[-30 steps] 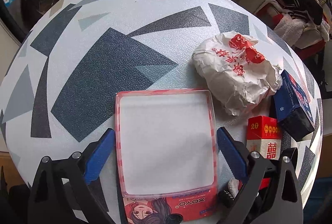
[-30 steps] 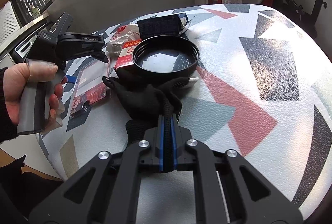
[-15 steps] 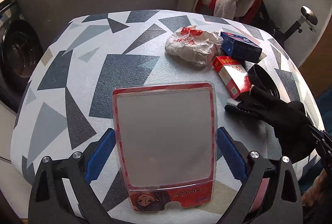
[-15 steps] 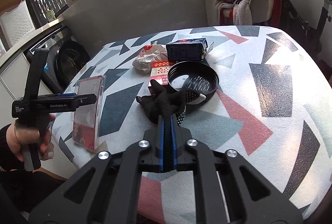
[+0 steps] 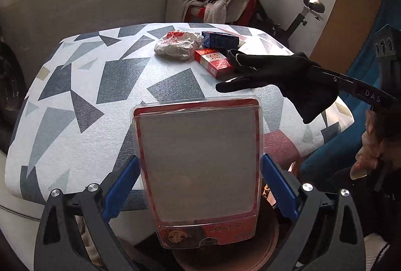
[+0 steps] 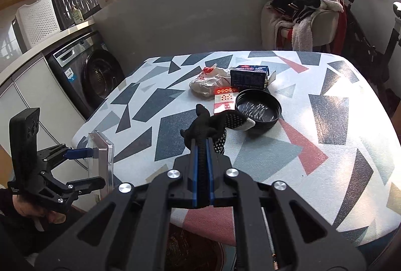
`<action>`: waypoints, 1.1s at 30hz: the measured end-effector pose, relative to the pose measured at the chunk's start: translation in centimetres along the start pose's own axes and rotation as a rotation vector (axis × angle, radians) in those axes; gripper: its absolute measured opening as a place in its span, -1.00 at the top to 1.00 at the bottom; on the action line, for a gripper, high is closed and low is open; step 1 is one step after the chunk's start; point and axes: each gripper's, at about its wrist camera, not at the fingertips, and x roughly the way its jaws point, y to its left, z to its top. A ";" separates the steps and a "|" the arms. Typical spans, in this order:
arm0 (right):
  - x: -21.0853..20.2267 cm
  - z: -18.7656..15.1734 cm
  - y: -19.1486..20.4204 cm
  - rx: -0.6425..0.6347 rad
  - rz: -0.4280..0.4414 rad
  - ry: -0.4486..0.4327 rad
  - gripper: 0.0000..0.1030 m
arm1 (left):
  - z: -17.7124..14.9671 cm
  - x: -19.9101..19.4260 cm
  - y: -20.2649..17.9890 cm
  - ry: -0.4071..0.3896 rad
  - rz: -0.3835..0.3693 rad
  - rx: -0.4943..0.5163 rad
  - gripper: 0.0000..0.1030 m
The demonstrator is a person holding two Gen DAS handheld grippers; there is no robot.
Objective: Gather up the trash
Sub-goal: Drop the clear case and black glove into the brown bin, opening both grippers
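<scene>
My left gripper point(image 5: 199, 185) is shut on a clear plastic package with red trim point(image 5: 200, 165) and holds it off the table's near edge, above a round brown bin point(image 5: 225, 253). The right wrist view shows that package point(image 6: 101, 158) edge-on in the left gripper point(image 6: 75, 165). My right gripper point(image 6: 203, 170) is shut on a black glove point(image 6: 210, 125) and holds it above the table; the glove point(image 5: 280, 75) also hangs in the left wrist view. On the table lie a crumpled white wrapper point(image 6: 210, 81), a blue box point(image 6: 249, 76), a red carton point(image 6: 224, 99) and a black round lid point(image 6: 258, 109).
The patterned table point(image 6: 325, 120) has its near edge just ahead of both grippers. A washing machine point(image 6: 90, 75) stands at the left. A chair piled with clothes point(image 6: 300, 17) and an exercise bike point(image 5: 300, 17) stand behind the table. The brown bin also shows below the right gripper point(image 6: 190, 251).
Both grippers have pulled back and up from the table with their loads. The package has left the tabletop and the glove has lifted clear of the black lid.
</scene>
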 end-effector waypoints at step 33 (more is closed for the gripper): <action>-0.2 -6.7 4.0 -0.060 0.083 0.152 0.80 | -2.7 -4.4 2.5 -0.059 0.130 -0.150 -0.89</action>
